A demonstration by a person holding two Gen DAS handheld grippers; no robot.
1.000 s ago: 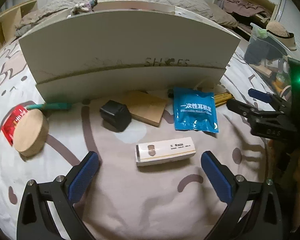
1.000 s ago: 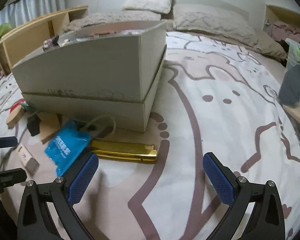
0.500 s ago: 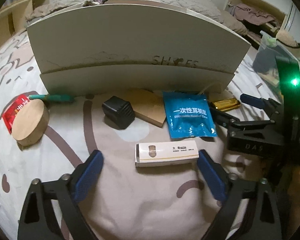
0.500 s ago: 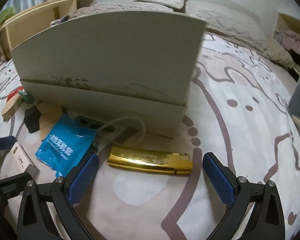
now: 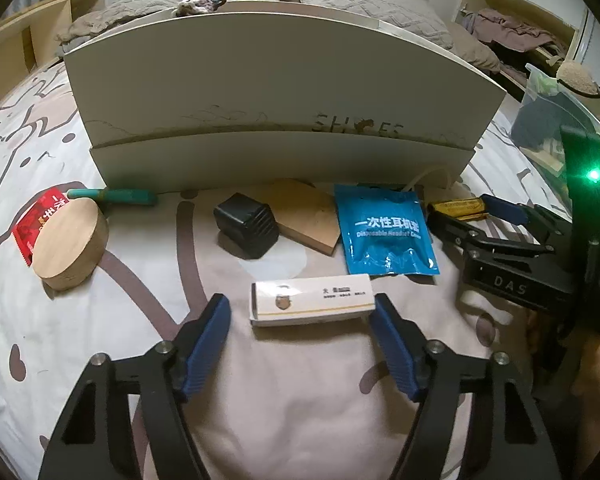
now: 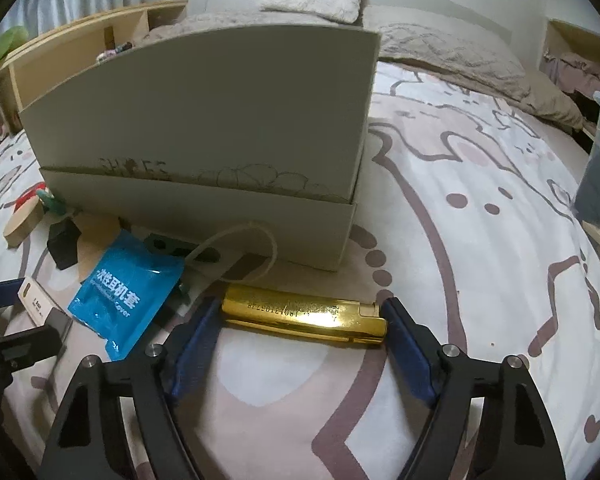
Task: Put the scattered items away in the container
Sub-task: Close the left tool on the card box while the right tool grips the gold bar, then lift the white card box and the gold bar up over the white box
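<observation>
A tall white shoe box stands on the patterned bedspread, with items scattered along its front. A small white carton lies between the blue pads of my left gripper. Its jaws are closing: the right pad touches the carton's end, while a gap remains at the left pad. A shiny gold bar lies crosswise in my right gripper. Those jaws are closing too, and both pads meet the bar's ends. The right gripper also shows at the right of the left wrist view.
In front of the box lie a blue foil packet, a black cube, a thin wooden board, a wooden disc on a red packet, and a teal pen. A white cord loops by the box corner. A plastic bin stands far right.
Both pairs of jaws have narrowed. The right gripper has moved in until the gold bar sits between its pads. The left pads have drawn in towards the white carton.
</observation>
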